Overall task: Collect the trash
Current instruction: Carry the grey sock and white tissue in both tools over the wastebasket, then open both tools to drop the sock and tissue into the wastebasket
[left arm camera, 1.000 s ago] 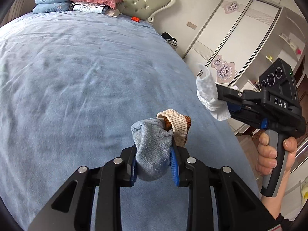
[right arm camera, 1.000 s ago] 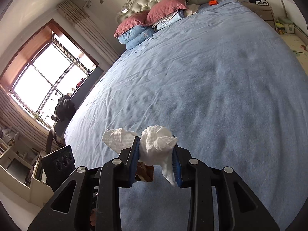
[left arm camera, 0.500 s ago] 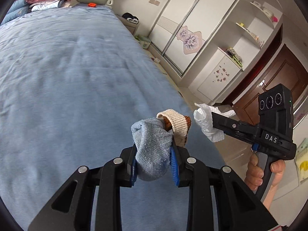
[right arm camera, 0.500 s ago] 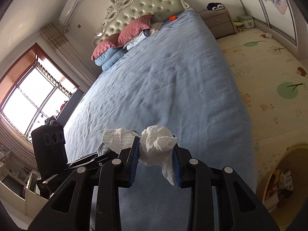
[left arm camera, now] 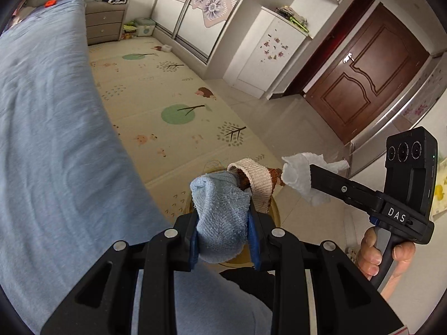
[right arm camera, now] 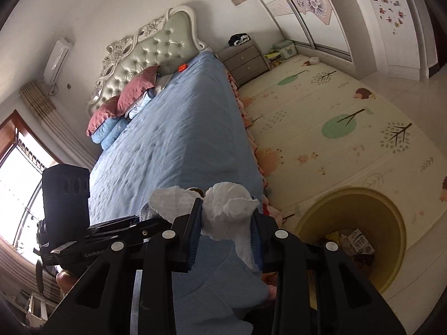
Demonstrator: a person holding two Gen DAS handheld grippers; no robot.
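My left gripper (left arm camera: 223, 240) is shut on a blue sock (left arm camera: 220, 217) bundled with a beige-cuffed brown sock (left arm camera: 258, 178). My right gripper (right arm camera: 226, 240) is shut on a crumpled white tissue (right arm camera: 229, 212); it also shows in the left wrist view (left arm camera: 299, 176), to the right of the socks and level with them. A yellow round trash bin (right arm camera: 391, 217) stands on the floor mat beside the bed's foot, with packaging inside. In the left wrist view its rim (left arm camera: 275, 212) peeks out under the socks.
The blue-covered bed (right arm camera: 173, 145) fills the left, with pillows (right arm camera: 123, 103) and an orange item (right arm camera: 182, 67) near the headboard. A patterned floor mat (left arm camera: 173, 95), a nightstand (left arm camera: 104, 23), wardrobe doors (left arm camera: 206, 14) and a brown door (left arm camera: 363, 75) lie beyond.
Both grippers have swung from over the bed toward its right edge and the floor, each keeping its load. The yellow bin has come into view below them.
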